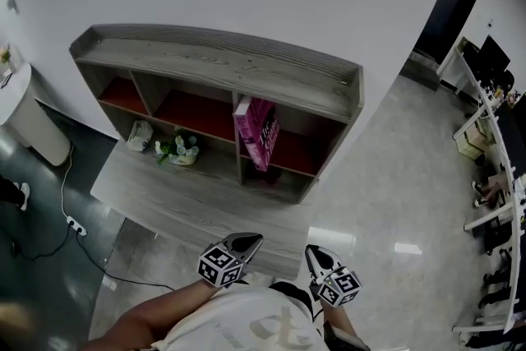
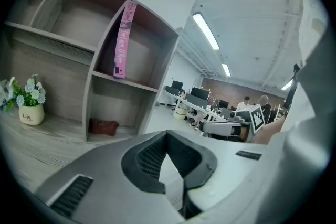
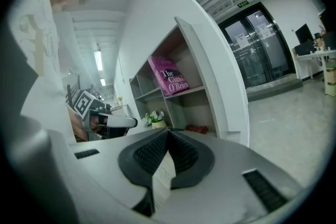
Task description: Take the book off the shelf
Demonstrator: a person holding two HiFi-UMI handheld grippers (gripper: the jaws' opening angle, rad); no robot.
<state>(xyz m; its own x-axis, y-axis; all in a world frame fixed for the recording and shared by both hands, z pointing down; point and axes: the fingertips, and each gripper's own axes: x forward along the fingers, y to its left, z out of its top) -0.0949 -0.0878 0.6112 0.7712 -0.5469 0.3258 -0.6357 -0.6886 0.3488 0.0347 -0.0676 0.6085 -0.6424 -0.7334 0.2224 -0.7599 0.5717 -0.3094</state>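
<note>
A pink book stands upright, leaning a little, in the upper right compartment of the grey wooden shelf. It also shows in the left gripper view as the book and in the right gripper view as the book. Both grippers hang close to the person's body by the table's front edge, well short of the shelf. My left gripper has its jaws shut with nothing in them, tips meeting. My right gripper is likewise shut and empty.
A small pot of flowers and a white bag sit on the table before the shelf. A dark red object lies in the lower right compartment. Office desks stand at the right, and a cable and power strip lie on the floor at the left.
</note>
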